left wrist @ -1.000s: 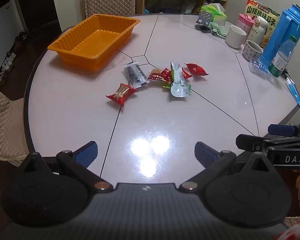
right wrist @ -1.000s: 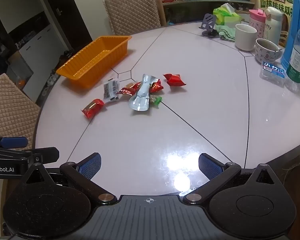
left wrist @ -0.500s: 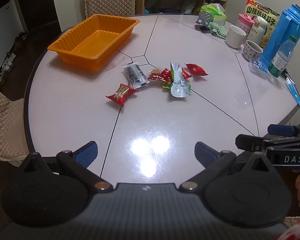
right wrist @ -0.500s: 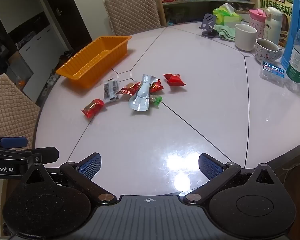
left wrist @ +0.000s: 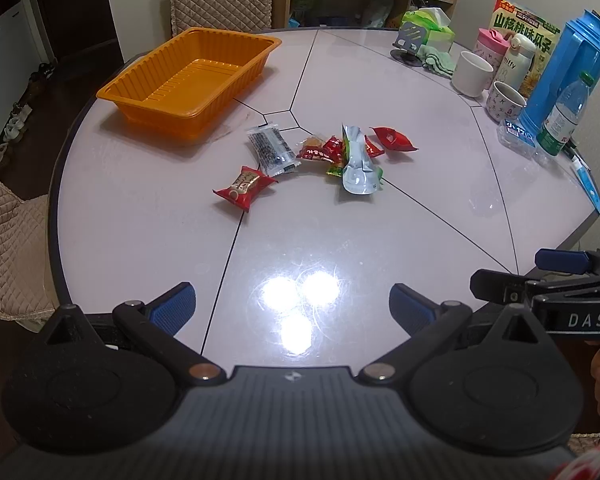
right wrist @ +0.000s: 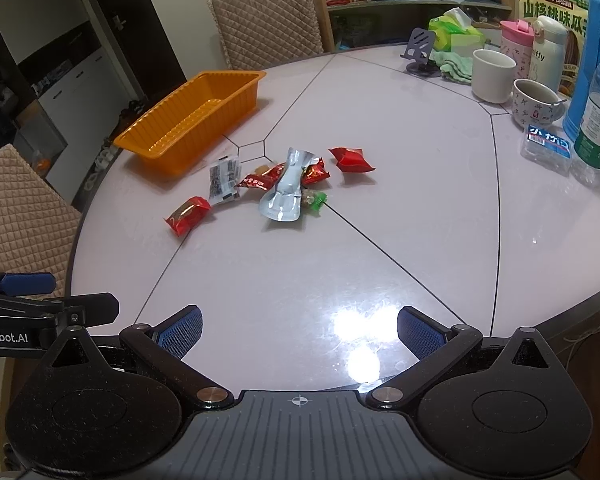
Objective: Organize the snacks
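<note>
Table (left wrist: 380,248): glossy, smooth pale top; mirrors 3 lamp spots.
Tray (left wrist: 236,42): orange plastic, ribbed walls, slight sheen.
Silver pouch (left wrist: 356,160): crinkled metallic foil, shiny.
Red packet (left wrist: 244,186): glossy plastic film.
Dark packet (left wrist: 271,149): clear glossy film.
Chair (right wrist: 266,20): quilted beige cloth, matt.
Finger pads (right wrist: 180,332): blue, textured rubber look.
Mug (right wrist: 492,74): white, smooth, glazed.

Overhead glare on table (left wrist: 420,208), fisheye-bent edges
</note>
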A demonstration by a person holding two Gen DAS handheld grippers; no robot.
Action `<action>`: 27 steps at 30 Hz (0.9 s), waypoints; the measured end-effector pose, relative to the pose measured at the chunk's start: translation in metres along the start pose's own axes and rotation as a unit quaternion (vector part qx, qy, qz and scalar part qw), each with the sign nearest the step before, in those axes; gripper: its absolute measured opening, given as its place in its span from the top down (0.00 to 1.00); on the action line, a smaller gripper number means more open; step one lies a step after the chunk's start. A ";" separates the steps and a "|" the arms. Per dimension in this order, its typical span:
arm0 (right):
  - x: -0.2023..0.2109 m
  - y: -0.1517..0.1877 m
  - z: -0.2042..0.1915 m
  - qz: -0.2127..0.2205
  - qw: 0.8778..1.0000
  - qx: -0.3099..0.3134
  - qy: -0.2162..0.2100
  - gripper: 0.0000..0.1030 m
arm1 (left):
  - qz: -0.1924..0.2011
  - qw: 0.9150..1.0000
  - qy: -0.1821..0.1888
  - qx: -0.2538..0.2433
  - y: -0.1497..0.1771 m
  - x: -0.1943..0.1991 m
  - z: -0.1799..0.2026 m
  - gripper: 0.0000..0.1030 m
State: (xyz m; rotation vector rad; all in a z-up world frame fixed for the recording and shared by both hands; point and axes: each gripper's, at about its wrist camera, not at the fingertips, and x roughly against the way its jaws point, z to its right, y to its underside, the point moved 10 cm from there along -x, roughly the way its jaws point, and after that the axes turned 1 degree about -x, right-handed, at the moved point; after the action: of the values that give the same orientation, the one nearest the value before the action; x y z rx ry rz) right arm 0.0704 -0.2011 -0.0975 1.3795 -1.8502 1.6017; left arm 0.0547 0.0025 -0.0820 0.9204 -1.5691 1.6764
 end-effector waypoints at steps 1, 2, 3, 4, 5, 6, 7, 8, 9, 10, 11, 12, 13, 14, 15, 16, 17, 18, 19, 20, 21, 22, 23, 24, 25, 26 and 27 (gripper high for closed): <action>0.000 0.000 0.000 0.000 1.000 0.000 0.000 0.00 | 0.000 1.000 0.000 0.000 0.000 0.000 0.000 0.00; 0.000 0.000 0.000 0.000 1.000 0.000 0.001 0.00 | 0.000 1.000 0.000 0.001 0.000 0.000 0.000 0.00; 0.000 0.000 0.000 0.000 1.000 0.000 0.000 0.00 | 0.000 1.000 0.000 0.000 0.000 0.000 0.000 0.00; 0.000 0.000 0.000 0.000 1.000 0.000 0.000 0.00 | 0.000 1.000 0.000 0.001 0.000 0.000 0.000 0.00; 0.000 0.000 0.000 0.000 1.000 0.000 0.000 0.00 | 0.000 1.000 0.000 0.001 0.001 0.000 0.001 0.00; 0.000 0.000 0.000 0.000 1.000 0.000 0.000 0.00 | 0.000 1.000 0.000 0.001 0.001 0.000 0.001 0.00; 0.000 0.000 0.000 0.000 1.000 0.000 0.000 0.00 | 0.000 1.000 0.000 0.001 0.000 0.001 0.001 0.00; -0.001 0.000 0.000 0.000 1.000 0.000 0.000 0.00 | 0.000 1.000 0.000 0.000 0.000 0.001 0.001 0.00; -0.001 0.001 -0.001 0.000 1.000 0.000 0.000 0.00 | 0.000 1.000 0.000 0.001 0.001 0.000 0.000 0.00; -0.001 0.001 -0.001 0.000 1.000 0.000 0.000 0.00 | 0.001 1.000 0.000 0.001 0.001 0.000 0.000 0.00; -0.001 0.001 -0.001 0.000 1.000 0.000 0.000 0.00 | 0.000 1.000 0.001 0.001 0.001 0.000 0.000 0.00; -0.001 0.001 -0.001 0.000 1.000 0.000 0.000 0.00 | 0.000 1.000 0.001 0.001 0.001 0.000 0.000 0.00; -0.001 0.001 -0.001 0.001 1.000 0.000 0.000 0.00 | 0.000 1.000 0.001 0.001 0.001 0.000 0.000 0.00; -0.001 0.001 0.000 0.001 1.000 0.000 0.000 0.00 | 0.000 1.000 0.001 0.001 0.001 0.000 0.000 0.00; -0.001 0.000 -0.001 0.001 1.000 0.000 0.000 0.00 | 0.000 1.000 0.001 0.001 0.000 0.001 0.000 0.00; -0.001 0.001 -0.001 0.000 1.000 0.000 0.000 0.00 | 0.000 1.000 0.001 0.001 0.001 0.000 0.000 0.00; -0.001 0.001 -0.001 0.001 1.000 0.000 0.000 0.00 | 0.001 1.000 0.001 0.001 0.001 0.000 0.000 0.00; -0.001 0.001 -0.002 0.000 1.000 0.000 0.000 0.00 | 0.001 1.000 0.001 0.001 0.000 0.001 0.000 0.00; -0.001 0.001 -0.001 0.000 1.000 0.000 0.000 0.00 | 0.001 1.000 0.001 0.001 0.000 0.000 0.000 0.00; -0.001 0.001 -0.001 0.000 1.000 0.000 0.000 0.00 | 0.000 1.000 0.001 0.001 0.001 0.000 0.000 0.00; -0.001 0.001 -0.001 0.001 1.000 0.000 0.000 0.00 | 0.000 1.000 0.001 0.002 0.000 0.000 0.000 0.00; -0.001 0.001 -0.002 0.001 1.000 0.001 0.000 0.00 | 0.000 1.000 0.001 0.002 -0.001 0.001 -0.001 0.00; -0.001 0.001 -0.002 0.001 1.000 0.001 0.000 0.00 | 0.000 1.000 0.001 0.002 -0.001 0.001 -0.001 0.00; -0.001 0.001 -0.002 0.000 1.000 0.001 0.000 0.00 | 0.000 1.000 0.001 0.002 -0.001 0.001 -0.001 0.00; -0.001 0.001 -0.002 0.000 1.000 0.001 0.000 0.00 | 0.000 1.000 0.001 0.001 -0.001 0.001 -0.001 0.00; -0.001 0.001 -0.002 0.001 1.000 0.001 0.000 0.00 | 0.000 1.000 0.001 0.001 -0.001 0.001 -0.001 0.00; -0.001 0.000 -0.003 0.001 1.000 0.001 0.000 0.00 | 0.000 1.000 0.001 0.001 -0.001 0.001 -0.001 0.00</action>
State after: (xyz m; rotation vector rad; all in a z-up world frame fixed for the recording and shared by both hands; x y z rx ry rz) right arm 0.0698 -0.1981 -0.0978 1.3788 -1.8500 1.6049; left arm 0.0547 0.0031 -0.0811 0.9192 -1.5663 1.6802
